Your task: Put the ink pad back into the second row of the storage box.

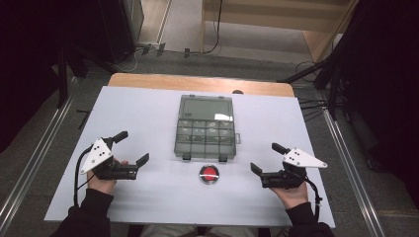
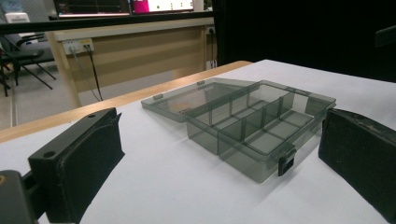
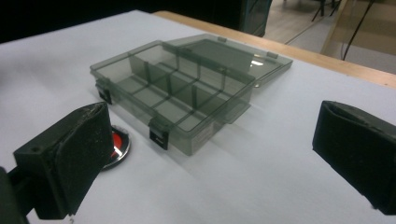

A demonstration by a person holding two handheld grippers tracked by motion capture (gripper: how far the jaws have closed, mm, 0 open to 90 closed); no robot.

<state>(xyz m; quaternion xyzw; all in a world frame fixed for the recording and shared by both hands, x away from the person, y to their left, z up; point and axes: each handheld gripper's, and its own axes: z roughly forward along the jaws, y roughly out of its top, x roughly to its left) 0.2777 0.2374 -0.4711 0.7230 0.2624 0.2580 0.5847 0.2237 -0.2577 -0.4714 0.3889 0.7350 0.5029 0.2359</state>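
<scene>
Left hand-held gripper (image 1: pixel 132 147): held in the person's left hand low over the near left part of the surface (image 1: pixel 148 103), its jaws standing wide apart with nothing between them.
Right hand-held gripper (image 1: pixel 265 157): held in the right hand at the near right, jaws also wide apart and empty.
Box position: the grey see-through box (image 1: pixel 205 139) sits in the middle of the surface, between the two grippers and a little farther from the person than both.
Direction from left gripper: the box lies forward and to the right; in the left gripper view the box (image 2: pixel 261 128) is seen ahead between the two jaws, well apart from them.
Direction from right gripper: the box lies forward and to the left; in the right gripper view the box (image 3: pixel 173 95) is ahead and toward the left jaw.
Nearer hand: I cannot say clearly; both seem about equally far.
Box state: open, the lid (image 1: pixel 206 107) lying flat behind the tray, on the far side.
Box long axis: the tray part runs left to right across the surface; tray and lid together reach away from the person.
Box facing: the two dark latches (image 1: pixel 187 157) are on the near edge, pointing to the person; the hinge side is far.
Compartments: they look empty, as far as I can see.
Red button (image 1: pixel 209 173): a round red thing in a metal ring, just in front of the near edge of the box, not touching it.
</scene>
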